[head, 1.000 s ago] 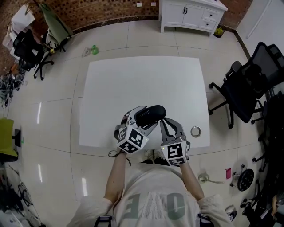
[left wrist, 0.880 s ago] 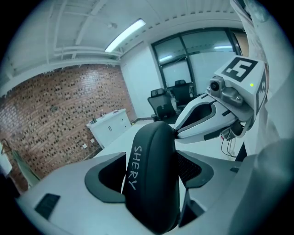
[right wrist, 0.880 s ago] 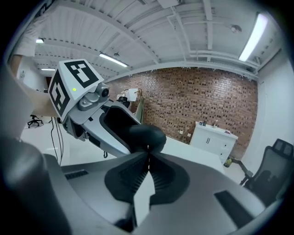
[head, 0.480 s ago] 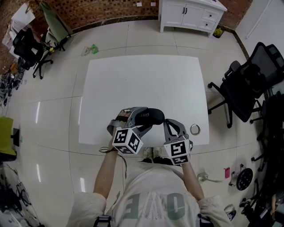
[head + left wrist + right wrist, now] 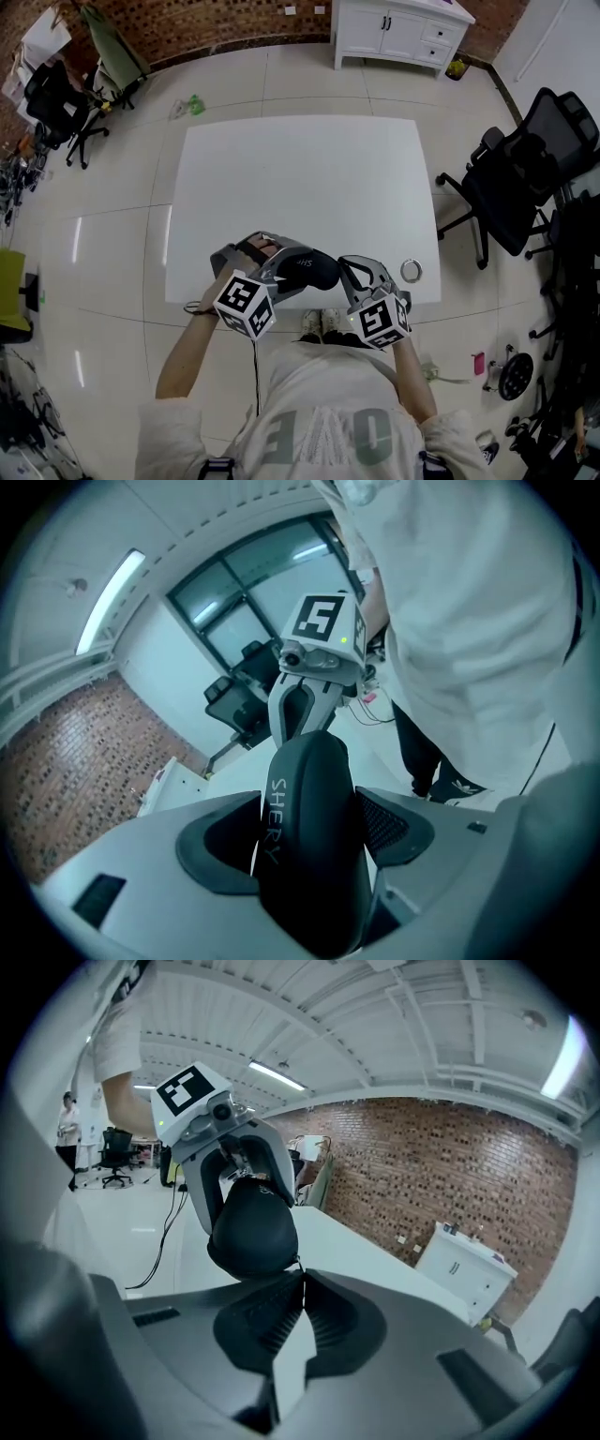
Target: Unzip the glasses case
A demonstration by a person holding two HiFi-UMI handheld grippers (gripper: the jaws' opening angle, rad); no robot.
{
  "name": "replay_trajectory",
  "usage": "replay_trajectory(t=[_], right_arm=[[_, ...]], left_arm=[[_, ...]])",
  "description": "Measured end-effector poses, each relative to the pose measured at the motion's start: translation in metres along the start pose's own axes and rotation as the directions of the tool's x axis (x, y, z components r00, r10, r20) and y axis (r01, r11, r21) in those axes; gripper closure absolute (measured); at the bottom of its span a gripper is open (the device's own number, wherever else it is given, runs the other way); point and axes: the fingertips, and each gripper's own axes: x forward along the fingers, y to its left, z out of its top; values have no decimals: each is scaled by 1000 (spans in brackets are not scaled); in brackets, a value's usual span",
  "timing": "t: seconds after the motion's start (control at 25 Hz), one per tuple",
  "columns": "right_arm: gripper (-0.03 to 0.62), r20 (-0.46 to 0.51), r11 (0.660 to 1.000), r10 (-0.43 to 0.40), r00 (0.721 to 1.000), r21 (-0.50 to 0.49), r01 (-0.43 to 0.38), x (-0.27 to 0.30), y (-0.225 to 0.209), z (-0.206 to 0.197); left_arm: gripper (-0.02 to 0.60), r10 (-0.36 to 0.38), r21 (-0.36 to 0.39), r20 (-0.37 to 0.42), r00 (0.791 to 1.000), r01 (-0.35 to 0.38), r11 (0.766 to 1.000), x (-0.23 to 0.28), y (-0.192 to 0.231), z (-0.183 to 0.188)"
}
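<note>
A black glasses case (image 5: 309, 269) with white lettering hangs over the near edge of the white table (image 5: 300, 169). My left gripper (image 5: 284, 263) is shut on it, its pads pressing the case's two sides (image 5: 309, 836). My right gripper (image 5: 343, 268) meets the case's right end. In the right gripper view its jaws (image 5: 300, 1277) are shut, tips together on a small zipper pull (image 5: 298, 1264) at the rounded end of the case (image 5: 251, 1227). The zipper line itself is hidden from all views.
A small ring-shaped roll (image 5: 412, 273) lies on the table by my right gripper. A black office chair (image 5: 525, 187) stands to the right and a white cabinet (image 5: 398, 33) beyond the far edge. The person's torso is close behind both grippers.
My left gripper has slid left and nearer the table's front edge while rolling, taking the case along. The right gripper followed slightly, staying at the case's end.
</note>
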Motion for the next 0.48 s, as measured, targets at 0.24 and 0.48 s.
replay_trajectory(t=[0.24,0.48], right_arm=[[594,-15,994,73,997,-83,-74,6,14,-2],[594,33,999,9,999,-49,-7,3,0,9]], left_arm=[[262,-46,61,-15,999,47,997,-4,-15,3],[261,33,-40,-2,999,-33,999,-4,0,1]])
